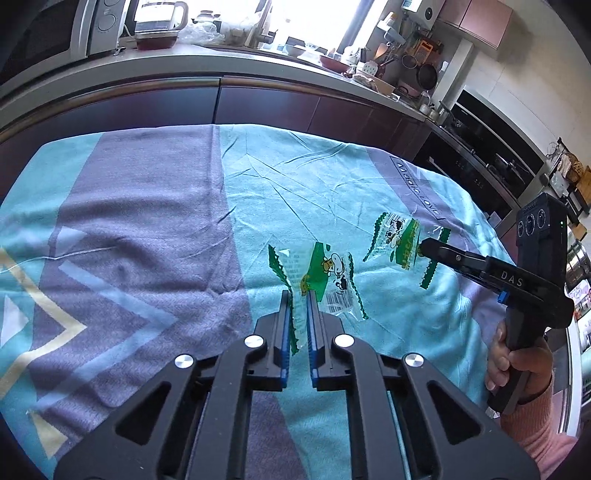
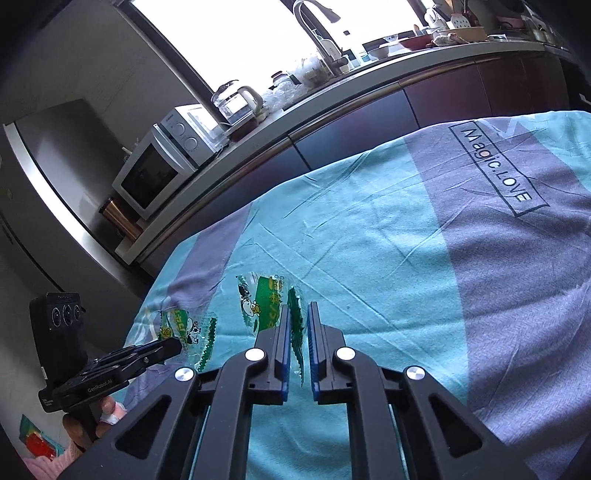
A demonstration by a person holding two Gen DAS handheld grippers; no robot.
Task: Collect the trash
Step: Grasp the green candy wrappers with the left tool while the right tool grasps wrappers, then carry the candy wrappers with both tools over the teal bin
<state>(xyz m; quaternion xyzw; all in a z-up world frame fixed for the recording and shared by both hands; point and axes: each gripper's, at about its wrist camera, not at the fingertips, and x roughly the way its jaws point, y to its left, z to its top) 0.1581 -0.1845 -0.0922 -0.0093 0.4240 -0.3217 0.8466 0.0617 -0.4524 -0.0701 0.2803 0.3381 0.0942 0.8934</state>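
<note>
Fig. Two hand-held claws over a table w/ a teal-and-grey cloth (image 1: 147, 221), kitchen counter (image 1: 258, 64) behind.

(a) Left wrist view. Left claw (image 1: 297, 295) at bottom centre, jaws drawn nearly together on the serrated green edge of a clear wrapper (image 1: 325, 280); the edge strip runs down btwn the blue pads (image 1: 285, 332). The rest of the wrapper, w/ green band, cartoon dog and barcode, spreads out just beyond the fingertips, over the teal part of the cloth. Whether it lies flat or is lifted cannot be told. To the right, a second wrapper (image 1: 400, 243) of the same kind lies near the first but apart from it. The right claw (image 1: 424, 248) comes in from the right edge, tips pinched shut on this second wrapper's near side. A hand (image 1: 517, 362) in a pink sleeve (image 1: 539, 435) holds its grip.

(b) Right wrist view. Right claw (image 2: 297, 306), jaws closed to a narrow gap on the second wrapper's (image 2: 258, 302) green serrated edge, which hangs btwn the pads (image 2: 286, 350). Wrapper body extends ahead and to the left of the tips, on teal cloth. Left claw (image 2: 173, 345) at lower left, tips on the first wrapper (image 2: 188, 328), near the cloth's left edge. Grey panel of the cloth at right bears the words "Magic.LOVE".

Background, both views: microwave (image 2: 155, 170) and glass kettle (image 2: 236, 103) on the counter; tap (image 2: 317, 29) under a bright window.
</note>
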